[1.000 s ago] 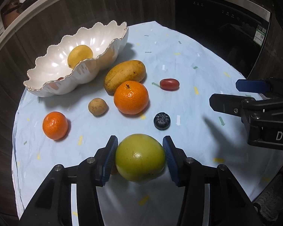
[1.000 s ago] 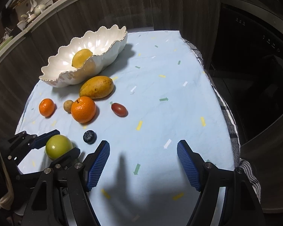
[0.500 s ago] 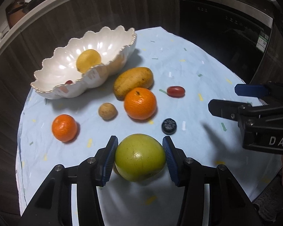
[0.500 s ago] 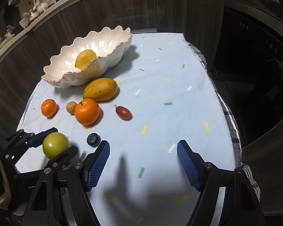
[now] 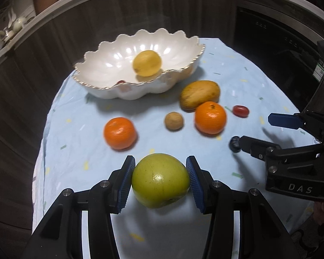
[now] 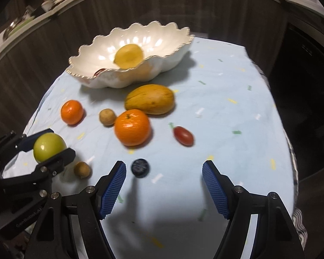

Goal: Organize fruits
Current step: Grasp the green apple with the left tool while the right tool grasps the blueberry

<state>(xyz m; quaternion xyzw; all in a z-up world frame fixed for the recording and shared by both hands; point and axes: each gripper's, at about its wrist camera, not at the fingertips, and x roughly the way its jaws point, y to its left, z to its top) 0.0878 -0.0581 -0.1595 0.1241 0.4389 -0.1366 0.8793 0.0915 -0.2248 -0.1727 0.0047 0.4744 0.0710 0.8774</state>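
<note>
Left wrist view: the left gripper (image 5: 160, 180) pinches a green apple (image 5: 159, 180) between its blue pads, lifted above the pale blue tablecloth (image 5: 80, 151). Straight ahead of it sits a white scalloped bowl (image 5: 110, 90) holding a yellow lemon (image 5: 147, 63). Between claw and bowl lie two oranges, a mango (image 5: 199, 95) and a small brown fruit. To its right, the right gripper (image 6: 164, 188) hangs spread and empty just behind a blueberry (image 6: 140, 168)

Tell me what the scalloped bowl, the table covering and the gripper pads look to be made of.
Scalloped bowl: likely glazed ceramic; glossy white with bright highlights and a thin gold rim.
Table covering: seems to be woven cloth; matte pale blue, creased, printed with small coloured dashes.
Gripper pads: probably rubber or soft plastic; matte blue with a fine ribbed texture, mounted on black plastic-looking fingers.
</note>
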